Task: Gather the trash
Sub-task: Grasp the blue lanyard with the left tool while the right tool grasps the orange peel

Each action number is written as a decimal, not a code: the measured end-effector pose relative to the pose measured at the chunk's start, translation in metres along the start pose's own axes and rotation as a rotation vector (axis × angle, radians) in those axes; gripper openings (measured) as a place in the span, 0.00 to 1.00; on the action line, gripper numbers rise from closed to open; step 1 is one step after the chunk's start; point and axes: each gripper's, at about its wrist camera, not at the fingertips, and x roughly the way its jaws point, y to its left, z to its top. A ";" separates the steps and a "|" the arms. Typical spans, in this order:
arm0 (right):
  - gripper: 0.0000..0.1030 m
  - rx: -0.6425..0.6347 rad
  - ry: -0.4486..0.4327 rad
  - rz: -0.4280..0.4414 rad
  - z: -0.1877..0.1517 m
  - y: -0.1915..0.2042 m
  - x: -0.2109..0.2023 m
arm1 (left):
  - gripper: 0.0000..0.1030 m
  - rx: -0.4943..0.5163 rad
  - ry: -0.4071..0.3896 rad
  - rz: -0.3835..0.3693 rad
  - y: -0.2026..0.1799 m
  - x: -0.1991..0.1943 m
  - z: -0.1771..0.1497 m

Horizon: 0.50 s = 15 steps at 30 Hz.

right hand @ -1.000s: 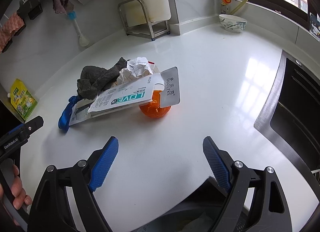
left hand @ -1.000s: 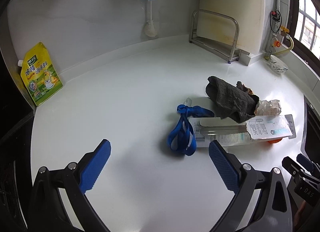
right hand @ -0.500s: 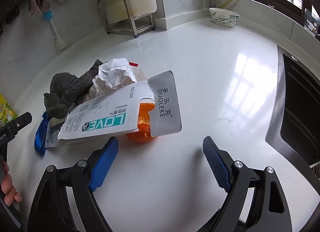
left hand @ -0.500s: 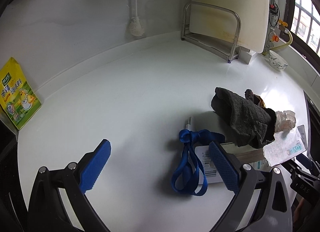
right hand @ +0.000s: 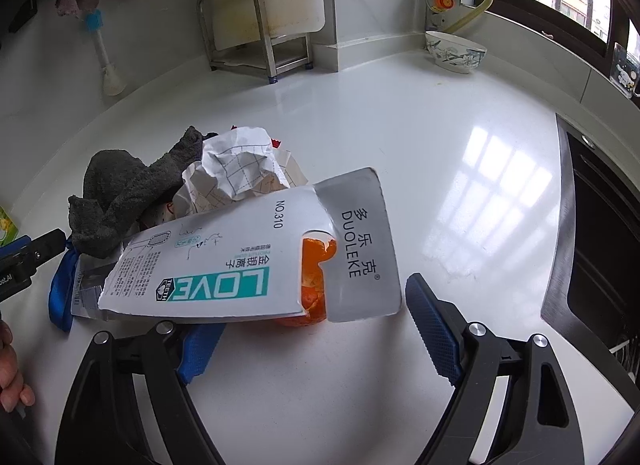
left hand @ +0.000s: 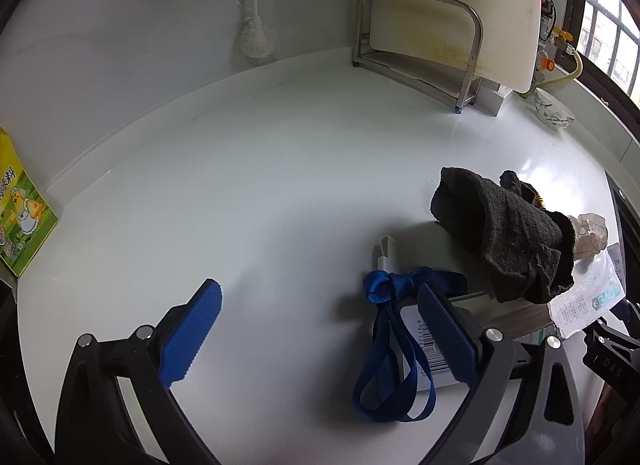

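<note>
On the white bench lies a small heap of trash: a dark grey cloth, crumpled paper, a torn card package printed LOVE and DUOLEKE, an orange peel showing through the hole in that package, and a blue strap knotted at one end. The cloth drapes over the back of the heap, with the paper just beside it; the package lies tilted across the top, its silver end raised over the peel. In the left wrist view the left tool is spread wide, low over the bench, its right finger over the barcoded end of the package and just beside the strap, its left finger over bare bench; it pinches nothing. In the right wrist view the right tool is also spread wide, its left finger tucked under the near edge of the package, its right finger clear of the heap, the peel lying between them. Against the back wall stand a metal rack with a cutting board, a brush, a bowl, and at far left a yellow pouch.
</note>
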 end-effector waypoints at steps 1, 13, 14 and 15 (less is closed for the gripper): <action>0.80 -0.002 -0.001 -0.002 0.000 0.001 0.000 | 0.94 -0.001 0.004 -0.004 0.000 0.002 0.000; 0.80 0.006 -0.002 -0.009 -0.001 0.002 0.000 | 0.94 0.022 0.058 -0.001 -0.006 0.023 0.004; 0.80 0.004 -0.001 -0.009 -0.001 0.002 0.000 | 0.94 0.021 0.060 -0.003 -0.006 0.024 0.005; 0.80 0.001 -0.004 -0.009 -0.001 0.003 0.000 | 0.93 0.018 0.059 -0.006 -0.006 0.024 0.005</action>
